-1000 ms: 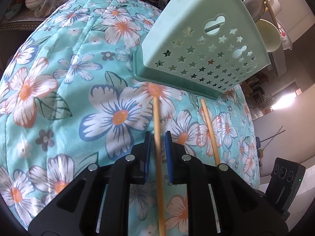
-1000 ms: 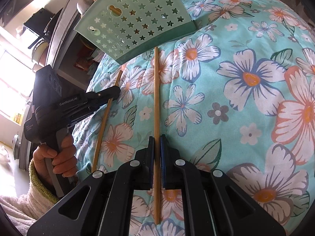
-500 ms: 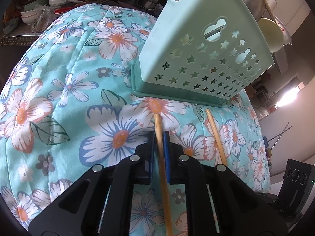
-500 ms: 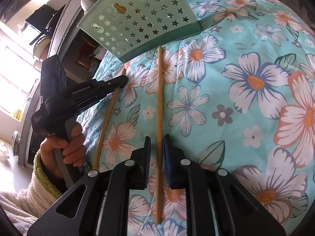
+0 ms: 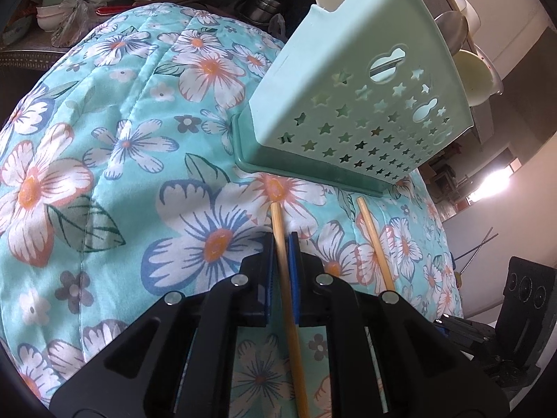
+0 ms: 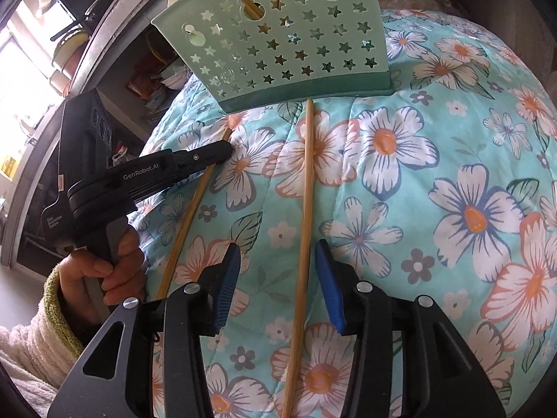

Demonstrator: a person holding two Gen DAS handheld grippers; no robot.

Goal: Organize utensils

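Here, left hand-held gripper (image 5: 282,240) clamps one chopstick (image 5: 278,223), right hand-held gripper (image 6: 278,261) opening around another (image 6: 306,188), untouched.

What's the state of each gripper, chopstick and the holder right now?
left gripper: shut on the left chopstick.
right gripper: open, jaws have just been opening; the right chopstick lies between them, untouched by the pads.
utensil holder: upright on the floral quilt, utensils already inside.

Bright window glare, strong fisheye edge distortion.
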